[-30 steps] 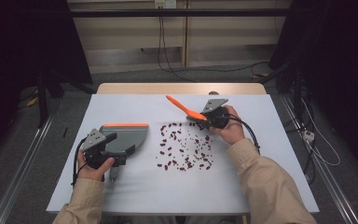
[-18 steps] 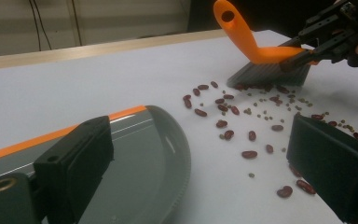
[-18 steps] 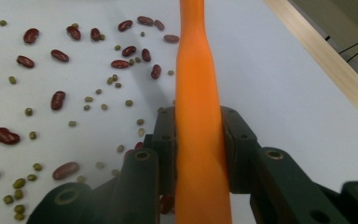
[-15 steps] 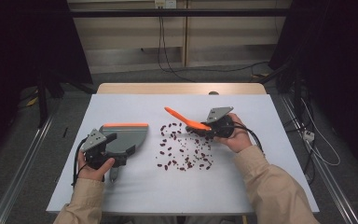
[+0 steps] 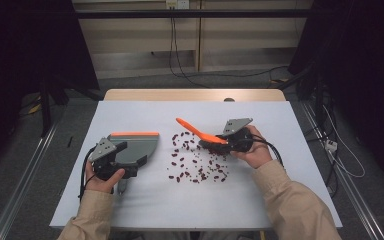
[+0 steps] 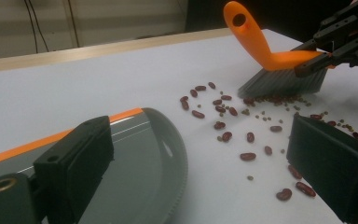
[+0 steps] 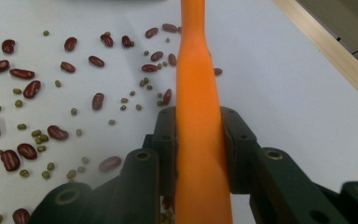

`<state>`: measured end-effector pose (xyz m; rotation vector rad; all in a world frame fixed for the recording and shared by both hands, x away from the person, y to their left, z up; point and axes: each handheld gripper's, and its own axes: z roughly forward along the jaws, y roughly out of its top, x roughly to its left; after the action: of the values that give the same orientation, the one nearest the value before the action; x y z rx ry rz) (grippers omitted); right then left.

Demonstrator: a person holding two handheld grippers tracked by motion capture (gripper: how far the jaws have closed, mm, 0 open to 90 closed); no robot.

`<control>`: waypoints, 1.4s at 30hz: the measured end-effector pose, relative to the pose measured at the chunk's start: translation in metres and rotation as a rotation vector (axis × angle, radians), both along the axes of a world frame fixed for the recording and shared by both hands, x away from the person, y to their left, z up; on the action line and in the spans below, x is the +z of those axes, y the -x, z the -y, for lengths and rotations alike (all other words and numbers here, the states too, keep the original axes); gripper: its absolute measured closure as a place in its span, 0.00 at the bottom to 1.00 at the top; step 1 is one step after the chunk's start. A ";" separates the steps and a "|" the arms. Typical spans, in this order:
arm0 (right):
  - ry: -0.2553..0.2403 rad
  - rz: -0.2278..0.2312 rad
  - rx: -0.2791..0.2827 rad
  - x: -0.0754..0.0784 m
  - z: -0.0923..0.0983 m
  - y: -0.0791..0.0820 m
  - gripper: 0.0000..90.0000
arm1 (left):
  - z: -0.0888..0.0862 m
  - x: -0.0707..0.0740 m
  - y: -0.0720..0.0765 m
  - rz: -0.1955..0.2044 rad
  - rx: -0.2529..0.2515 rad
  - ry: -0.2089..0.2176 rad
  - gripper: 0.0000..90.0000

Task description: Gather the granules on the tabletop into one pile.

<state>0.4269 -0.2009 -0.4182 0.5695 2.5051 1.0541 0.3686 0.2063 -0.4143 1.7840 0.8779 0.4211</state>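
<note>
Right gripper clamps the orange brush handle between its pads, grey bristles on the beans; left gripper seemingly holds the grey dustpan, grip hidden.

no readable text, labels, brands or numbers, perhaps too small to make out

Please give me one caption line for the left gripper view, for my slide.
Right gripper holds an orange brush at scattered beans, beside the grey dustpan.
</note>
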 end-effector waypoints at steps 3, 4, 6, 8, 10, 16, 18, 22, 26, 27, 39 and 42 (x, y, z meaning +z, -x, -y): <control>-0.036 0.007 -0.020 0.006 0.001 -0.001 0.80 | 0.000 0.000 0.000 0.000 0.001 0.002 0.08; -0.043 0.012 -0.026 0.008 0.002 -0.003 0.79 | 0.000 0.000 0.000 0.000 0.002 0.002 0.08; -0.053 0.020 -0.042 0.012 0.003 -0.006 0.80 | 0.000 0.000 0.001 -0.002 -0.001 0.001 0.08; -0.054 0.027 -0.060 0.014 0.005 -0.011 0.79 | 0.001 0.000 0.001 -0.002 -0.004 0.000 0.08; -0.059 0.033 -0.080 0.014 0.005 -0.017 0.80 | 0.000 0.000 0.001 -0.002 -0.002 0.001 0.08; -0.104 0.032 -0.128 0.008 0.003 -0.035 0.80 | 0.000 0.000 0.000 -0.003 -0.002 0.005 0.08; -0.099 0.040 -0.130 0.005 -0.001 -0.040 0.80 | 0.001 0.000 0.000 -0.004 -0.005 0.004 0.08; -0.105 0.054 -0.126 0.003 -0.011 -0.050 0.80 | 0.001 -0.001 0.000 -0.009 -0.002 -0.001 0.08; -0.100 0.063 -0.111 0.002 -0.023 -0.060 0.80 | 0.000 -0.001 0.000 -0.010 -0.003 -0.001 0.08; -0.103 0.064 -0.109 0.002 -0.025 -0.062 0.80 | 0.000 -0.001 0.000 -0.009 -0.004 -0.002 0.08; -0.069 0.043 -0.029 -0.013 -0.049 -0.076 0.80 | -0.006 -0.003 0.002 -0.016 0.006 -0.006 0.08; -0.027 0.052 0.011 -0.012 -0.053 -0.070 0.79 | -0.005 -0.004 0.002 -0.018 0.003 -0.007 0.08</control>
<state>0.4965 -0.1484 -0.4302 0.5293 2.4557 1.0946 0.3667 0.2115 -0.4180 1.7952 0.8927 0.4108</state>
